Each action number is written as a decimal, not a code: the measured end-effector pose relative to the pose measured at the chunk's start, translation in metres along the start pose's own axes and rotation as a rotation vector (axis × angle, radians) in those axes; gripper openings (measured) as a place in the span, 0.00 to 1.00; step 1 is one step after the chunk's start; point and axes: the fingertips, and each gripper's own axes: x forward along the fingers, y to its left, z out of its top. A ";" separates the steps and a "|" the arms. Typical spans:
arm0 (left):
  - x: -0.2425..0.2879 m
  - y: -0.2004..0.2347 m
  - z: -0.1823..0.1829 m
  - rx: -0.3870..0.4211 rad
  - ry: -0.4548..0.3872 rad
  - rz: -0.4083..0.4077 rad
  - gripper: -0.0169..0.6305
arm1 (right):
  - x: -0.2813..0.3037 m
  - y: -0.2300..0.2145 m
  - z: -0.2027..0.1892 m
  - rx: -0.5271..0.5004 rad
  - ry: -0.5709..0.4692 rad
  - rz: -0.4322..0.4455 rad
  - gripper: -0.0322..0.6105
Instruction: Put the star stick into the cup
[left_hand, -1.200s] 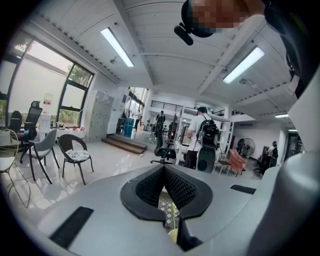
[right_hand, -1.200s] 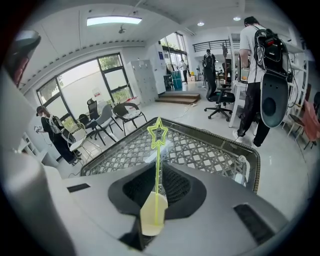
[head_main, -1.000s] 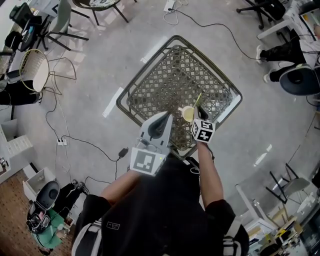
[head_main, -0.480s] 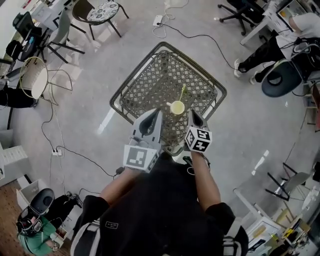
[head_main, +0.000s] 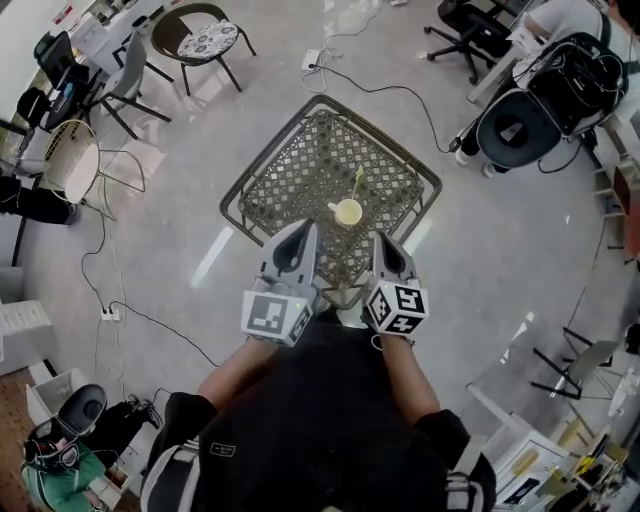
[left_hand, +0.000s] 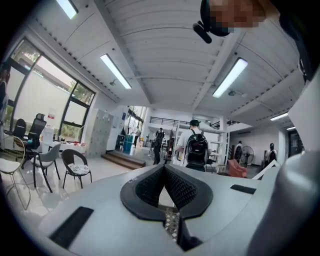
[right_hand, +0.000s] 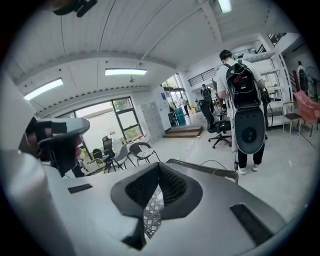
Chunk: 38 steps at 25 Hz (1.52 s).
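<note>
The lattice tabletop (head_main: 296, 168) fills the middle; the left tool (head_main: 300, 230) and right tool (head_main: 384, 242) hover over its near edge, jaws pressed together, gripping nothing; the cup (head_main: 348, 212) stands near the tabletop's centre; the star stick (head_main: 357, 181) stands inside it, leaning.

Pale yellow cup (head_main: 348, 212), yellow-green star stick (head_main: 358, 182), dark lattice-patterned table (head_main: 290, 175), pale grey floor (head_main: 170, 250)
</note>
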 end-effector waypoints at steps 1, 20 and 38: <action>-0.002 0.002 0.002 0.000 -0.006 -0.005 0.05 | -0.007 0.005 0.006 -0.001 -0.020 -0.002 0.07; -0.005 -0.008 -0.005 -0.002 0.036 -0.126 0.05 | -0.066 0.037 0.046 -0.008 -0.172 -0.070 0.06; -0.004 -0.012 -0.008 -0.018 0.019 -0.121 0.05 | -0.069 0.033 0.046 -0.019 -0.178 -0.065 0.06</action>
